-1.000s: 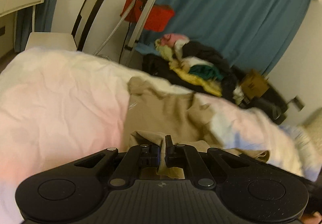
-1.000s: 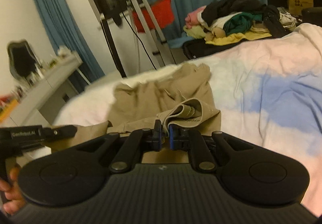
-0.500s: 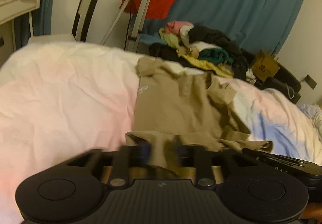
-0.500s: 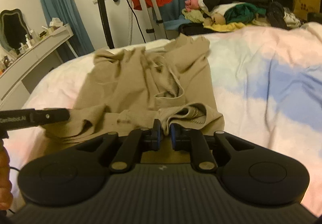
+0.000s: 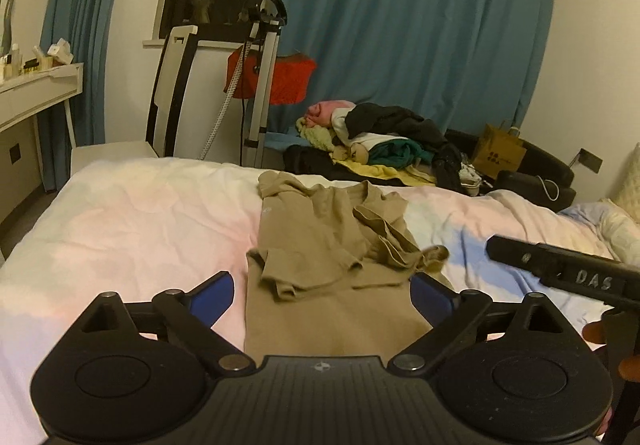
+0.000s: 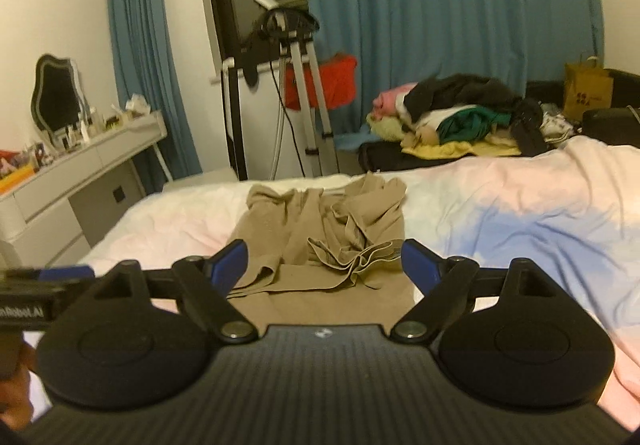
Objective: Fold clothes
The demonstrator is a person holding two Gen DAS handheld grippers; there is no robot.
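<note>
A bed (image 5: 132, 229) covered in a rumpled pastel sheet of pink, white and blue fills the lower half of both views. Behind it, teal curtains (image 5: 420, 37) hang across the far wall, with a dark window at 12 o'clock. A garment steamer stand (image 5: 260, 85) rises at about 11 o'clock in the left wrist view, a red item (image 5: 288, 81) just behind it. At 1 o'clock a pile of mixed clothes (image 5: 384, 141) lies on dark furniture, and a brown paper bag (image 5: 500, 153) stands at 2 o'clock. A white dressing table (image 6: 80, 165) with a mirror and small bottles sits at 9 o'clock in the right wrist view.

The tan garment (image 5: 328, 245) lies on the bed straight ahead at 12 o'clock, its near part flat and smooth, its far part bunched in loose folds.

The left gripper (image 5: 322, 291) hovers over the near hem with its blue-padded fingers (image 5: 212, 293) spread wide, holding nothing. The right gripper (image 6: 322, 261) is likewise spread wide and empty, just above the garment's near edge. In the left wrist view the right gripper's body enters at 3 o'clock, with fingertips of a hand (image 5: 600, 337) on its grip.
</note>
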